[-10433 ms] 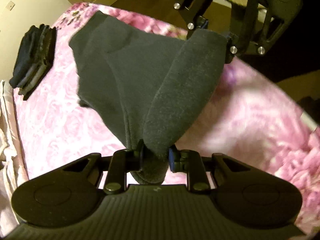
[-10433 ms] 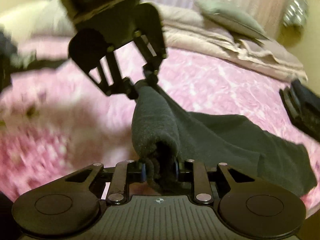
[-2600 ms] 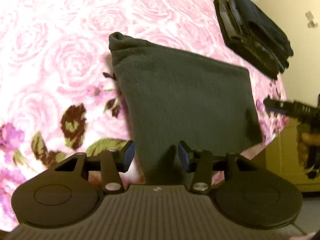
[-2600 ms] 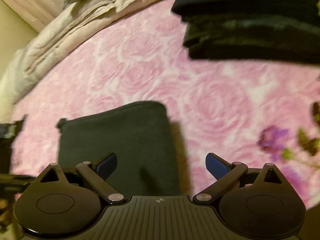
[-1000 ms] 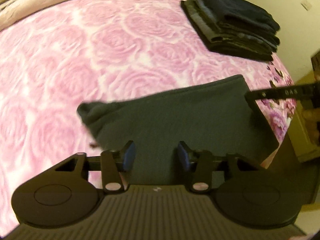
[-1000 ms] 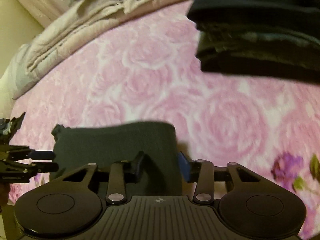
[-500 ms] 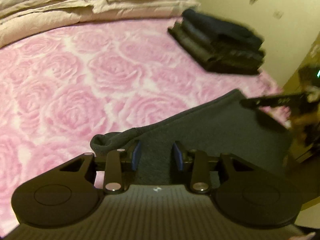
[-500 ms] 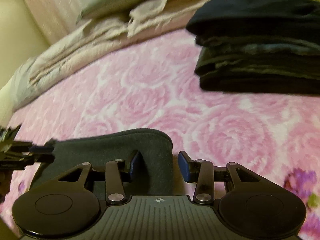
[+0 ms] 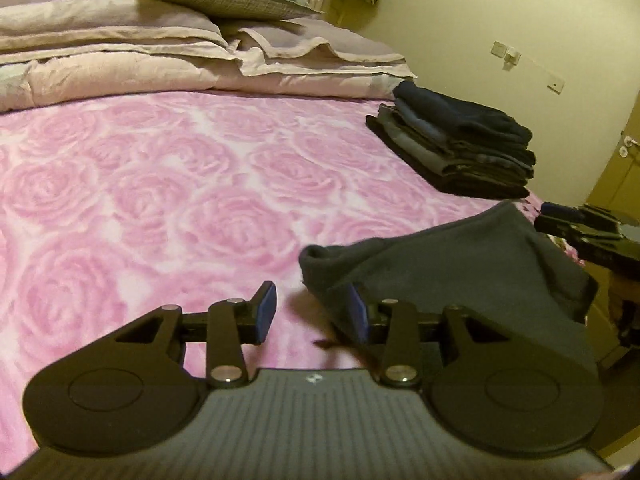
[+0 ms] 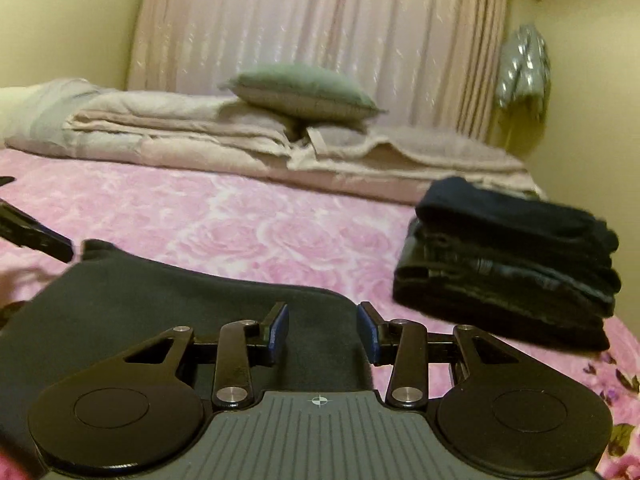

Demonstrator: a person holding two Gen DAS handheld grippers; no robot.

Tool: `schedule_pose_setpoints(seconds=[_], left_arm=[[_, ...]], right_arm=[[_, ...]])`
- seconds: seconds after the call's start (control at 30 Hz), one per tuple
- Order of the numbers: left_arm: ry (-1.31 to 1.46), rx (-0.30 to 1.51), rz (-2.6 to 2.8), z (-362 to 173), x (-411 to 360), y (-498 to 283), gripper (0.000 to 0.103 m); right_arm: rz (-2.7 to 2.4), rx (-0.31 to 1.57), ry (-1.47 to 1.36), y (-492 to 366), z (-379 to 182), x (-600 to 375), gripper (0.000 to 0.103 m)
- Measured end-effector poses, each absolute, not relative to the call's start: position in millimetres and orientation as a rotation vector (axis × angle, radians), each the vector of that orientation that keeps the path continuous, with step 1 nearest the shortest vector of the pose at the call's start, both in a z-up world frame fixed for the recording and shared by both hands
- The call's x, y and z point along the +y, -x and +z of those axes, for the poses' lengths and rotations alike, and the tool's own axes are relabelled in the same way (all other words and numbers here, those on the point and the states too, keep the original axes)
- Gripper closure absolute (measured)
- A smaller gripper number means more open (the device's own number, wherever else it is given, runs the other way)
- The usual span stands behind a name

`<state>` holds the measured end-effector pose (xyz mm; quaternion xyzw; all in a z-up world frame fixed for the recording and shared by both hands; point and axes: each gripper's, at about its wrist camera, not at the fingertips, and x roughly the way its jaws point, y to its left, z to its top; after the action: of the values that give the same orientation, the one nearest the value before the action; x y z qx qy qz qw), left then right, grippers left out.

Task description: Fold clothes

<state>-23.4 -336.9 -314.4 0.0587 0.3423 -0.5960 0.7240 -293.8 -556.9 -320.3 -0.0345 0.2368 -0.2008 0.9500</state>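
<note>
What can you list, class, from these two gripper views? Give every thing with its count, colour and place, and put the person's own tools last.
Folded fleece garment: one, dark grey, near edge of the bed, just ahead of both grippers.
Stack of folded clothes: one stack, black and dark blue, far right of the bed.
Bedspread: one, pink with a rose pattern, covering the bed.
Folded duvet: one, beige, along the head of the bed.
Pillow: one, grey-green, on top of the duvet.
Curtain: one, pale pink, behind the bed.
Silver padded item: one, hanging at the wall right of the curtain.
Left gripper: one, black with blue fingers, open, beside the garment's left end.
Right gripper: one, black with blue fingers, open, over the garment's right end.
</note>
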Motion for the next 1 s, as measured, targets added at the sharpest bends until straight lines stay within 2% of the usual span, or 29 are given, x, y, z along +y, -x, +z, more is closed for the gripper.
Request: schedule_pose_setpoints(seconds=[0.07, 0.1, 0.13, 0.17, 0.2, 0.37, 0.4, 0.5, 0.67, 0.77, 0.87, 1.0], left_arm=[[-0.070, 0.782, -1.315, -312, -332, 28, 0.067], [-0.029, 0.809, -1.317, -312, -329, 29, 0.066], [0.000, 0.830, -1.317, -310, -328, 30, 0.066], [0.000, 0.835, -1.312, -308, -329, 31, 0.066], [-0.015, 0.835, -1.303, -307, -331, 33, 0.066], [0.043, 0.900, -1.271, -312, -341, 21, 0.069], [0.034, 0.907, -1.272, -313, -346, 19, 0.075], [-0.021, 0.914, -1.253, -319, -362, 12, 0.083], [-0.051, 0.934, -1.267, -330, -382, -3, 0.082], [-0.076, 0.929, -1.262, -332, -391, -5, 0.078], [-0.090, 0.933, -1.225, -328, -394, -3, 0.074], [-0.096, 0.927, -1.170, -314, -387, 4, 0.074]], right_arm=[[-0.365, 0.469, 0.023, 310, -317, -544, 0.061], [-0.336, 0.468, -0.015, 318, -316, -537, 0.054], [-0.299, 0.469, -0.058, 325, -314, -528, 0.033], [-0.259, 0.469, -0.090, 330, -314, -519, 0.024], [-0.226, 0.469, -0.111, 333, -314, -509, 0.022], [-0.107, 0.473, -0.136, 331, -313, -460, 0.022], [-0.089, 0.469, -0.136, 328, -313, -452, 0.022], [-0.044, 0.481, -0.124, 312, -325, -434, 0.022], [-0.035, 0.535, -0.138, 302, -356, -415, 0.022], [-0.046, 0.531, -0.150, 306, -367, -413, 0.022], [-0.065, 0.505, -0.185, 312, -361, -418, 0.022], [-0.123, 0.456, -0.235, 335, -345, -424, 0.022]])
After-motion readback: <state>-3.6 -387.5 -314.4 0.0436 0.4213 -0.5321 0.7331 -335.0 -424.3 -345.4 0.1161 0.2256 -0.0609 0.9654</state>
